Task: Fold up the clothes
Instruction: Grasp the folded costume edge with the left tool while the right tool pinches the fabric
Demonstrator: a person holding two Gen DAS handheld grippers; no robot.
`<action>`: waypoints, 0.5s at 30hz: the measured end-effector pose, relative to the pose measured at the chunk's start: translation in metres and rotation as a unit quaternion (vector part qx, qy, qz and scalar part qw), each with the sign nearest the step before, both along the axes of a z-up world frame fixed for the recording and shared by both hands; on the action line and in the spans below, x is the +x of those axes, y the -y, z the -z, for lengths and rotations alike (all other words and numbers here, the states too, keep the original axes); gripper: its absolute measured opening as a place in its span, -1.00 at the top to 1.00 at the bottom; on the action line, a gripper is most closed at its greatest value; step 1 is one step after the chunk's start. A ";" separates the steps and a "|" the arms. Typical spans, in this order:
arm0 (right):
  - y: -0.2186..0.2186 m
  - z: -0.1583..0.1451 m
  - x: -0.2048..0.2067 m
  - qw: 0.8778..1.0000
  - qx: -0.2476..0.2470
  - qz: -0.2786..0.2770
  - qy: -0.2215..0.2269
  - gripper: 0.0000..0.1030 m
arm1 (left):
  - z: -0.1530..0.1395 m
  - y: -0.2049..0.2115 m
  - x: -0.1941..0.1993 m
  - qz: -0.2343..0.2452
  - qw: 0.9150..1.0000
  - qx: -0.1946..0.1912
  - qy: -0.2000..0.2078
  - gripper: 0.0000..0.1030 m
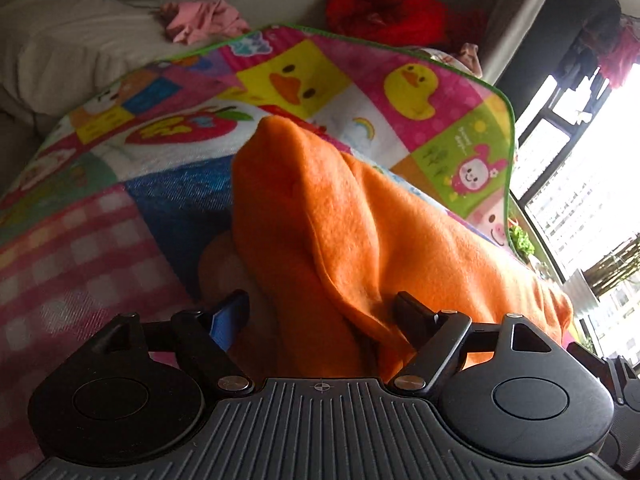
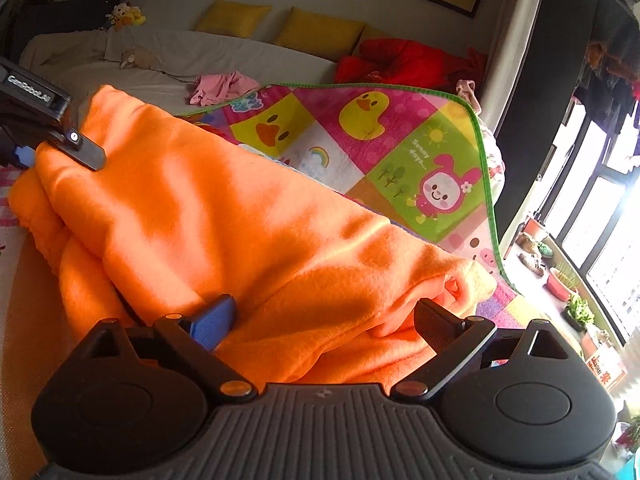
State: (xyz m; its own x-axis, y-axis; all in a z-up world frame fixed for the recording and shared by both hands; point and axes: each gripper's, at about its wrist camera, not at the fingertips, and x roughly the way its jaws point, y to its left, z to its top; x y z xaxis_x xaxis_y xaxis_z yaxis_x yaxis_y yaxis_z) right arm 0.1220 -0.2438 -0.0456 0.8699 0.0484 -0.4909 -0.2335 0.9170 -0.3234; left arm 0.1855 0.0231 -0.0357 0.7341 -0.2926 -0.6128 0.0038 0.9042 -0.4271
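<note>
The work surface is covered by a patchwork play mat printed with ducks, a rainbow and a pink bunny, edged in green; its far right corner is seen against a white wall. What carries the mat cannot be told. Beyond its far edge a white-covered sofa is seen, with yellow cushions along its back, a small plush toy at the far left, a crumpled pink garment on the seat, and a red garment heaped at the right end. Framed pictures hang above. At the right, bright windows are lined with potted plants.

The orange fleece garment is bunched on the near part of the mat. The left gripper is spread apart with orange fabric between its fingers. The right gripper is likewise spread, fleece lying between its fingers.
</note>
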 end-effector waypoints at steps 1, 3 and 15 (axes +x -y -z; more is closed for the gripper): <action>0.000 0.000 0.000 1.000 -0.001 0.000 0.001 -0.87 | 0.001 0.003 0.001 0.004 1.000 0.003 0.003 -0.45; 0.001 -0.001 0.001 1.000 0.004 -0.001 -0.002 -0.87 | 0.001 0.008 0.002 0.016 1.000 0.010 0.005 -0.16; -0.027 -0.009 0.010 0.996 0.035 -0.061 -0.051 -0.87 | -0.006 0.025 -0.017 0.076 0.992 0.090 0.040 0.24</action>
State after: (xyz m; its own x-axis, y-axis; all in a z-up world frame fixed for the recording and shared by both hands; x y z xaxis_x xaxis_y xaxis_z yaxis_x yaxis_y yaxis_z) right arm 0.1319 -0.2169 -0.0365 0.8012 0.1882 -0.5680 -0.3729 0.8995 -0.2279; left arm 0.1689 -0.0014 -0.0295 0.7386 -0.2942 -0.6066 0.1731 0.9523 -0.2512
